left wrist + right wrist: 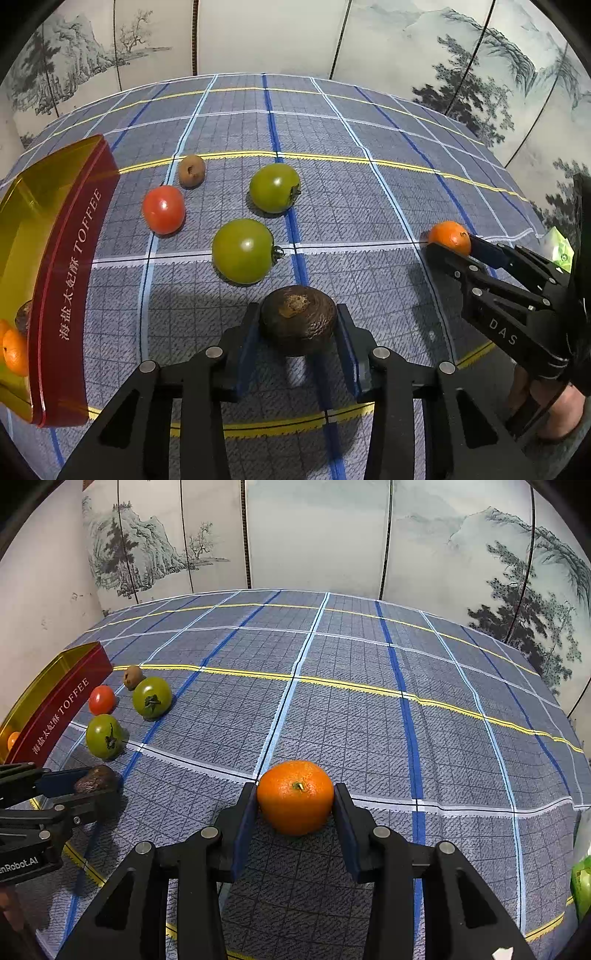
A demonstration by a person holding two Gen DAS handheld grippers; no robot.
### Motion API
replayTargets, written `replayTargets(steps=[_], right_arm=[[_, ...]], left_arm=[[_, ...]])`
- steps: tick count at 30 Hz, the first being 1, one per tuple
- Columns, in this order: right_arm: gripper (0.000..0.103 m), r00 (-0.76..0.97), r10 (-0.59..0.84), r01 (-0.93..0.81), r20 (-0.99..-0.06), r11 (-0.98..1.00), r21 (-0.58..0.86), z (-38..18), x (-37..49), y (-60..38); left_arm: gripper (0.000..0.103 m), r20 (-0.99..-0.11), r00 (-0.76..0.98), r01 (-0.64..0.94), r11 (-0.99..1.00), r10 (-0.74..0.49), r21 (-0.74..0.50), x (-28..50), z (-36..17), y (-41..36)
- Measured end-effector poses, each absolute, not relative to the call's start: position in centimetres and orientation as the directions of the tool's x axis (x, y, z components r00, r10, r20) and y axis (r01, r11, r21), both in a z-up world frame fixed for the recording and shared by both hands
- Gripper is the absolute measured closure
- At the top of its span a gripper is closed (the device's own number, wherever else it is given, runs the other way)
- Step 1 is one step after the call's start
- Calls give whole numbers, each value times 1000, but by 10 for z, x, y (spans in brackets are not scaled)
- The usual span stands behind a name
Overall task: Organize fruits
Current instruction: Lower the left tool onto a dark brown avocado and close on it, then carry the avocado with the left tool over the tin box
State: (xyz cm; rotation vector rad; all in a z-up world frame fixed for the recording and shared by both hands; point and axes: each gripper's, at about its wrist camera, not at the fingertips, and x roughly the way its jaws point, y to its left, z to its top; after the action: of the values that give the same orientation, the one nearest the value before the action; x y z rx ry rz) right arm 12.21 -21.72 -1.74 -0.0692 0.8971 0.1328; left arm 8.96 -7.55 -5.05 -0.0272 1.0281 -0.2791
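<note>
A dark brown wrinkled fruit [298, 319] rests on the checked cloth with my left gripper [297, 314] shut on it, both pads against its sides. In the right wrist view my right gripper [294, 794] is shut on an orange tangerine [295, 797], which also sits on the cloth. Further back lie two green tomatoes [274, 187] [243, 250], a red tomato [163, 209] and a small brown kiwi [191, 170]. A red TOFFEE tin [74, 258] with a gold inside stands at the left and holds a tangerine [14, 350].
A painted folding screen [317, 535] closes off the back of the table. A green packet [581, 882] lies at the right edge. The person's hand [561, 410] holds the right gripper. The cloth [369, 657] beyond the fruits reaches the screen.
</note>
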Motion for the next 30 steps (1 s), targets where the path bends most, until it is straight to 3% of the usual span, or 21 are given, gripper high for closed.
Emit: replayTargets(steps=[30], right_arm=[[65, 616, 84, -143, -783, 990, -7, -18, 122, -216]], left_arm=[[63, -792, 593, 171, 984, -146, -53, 70, -1, -18]])
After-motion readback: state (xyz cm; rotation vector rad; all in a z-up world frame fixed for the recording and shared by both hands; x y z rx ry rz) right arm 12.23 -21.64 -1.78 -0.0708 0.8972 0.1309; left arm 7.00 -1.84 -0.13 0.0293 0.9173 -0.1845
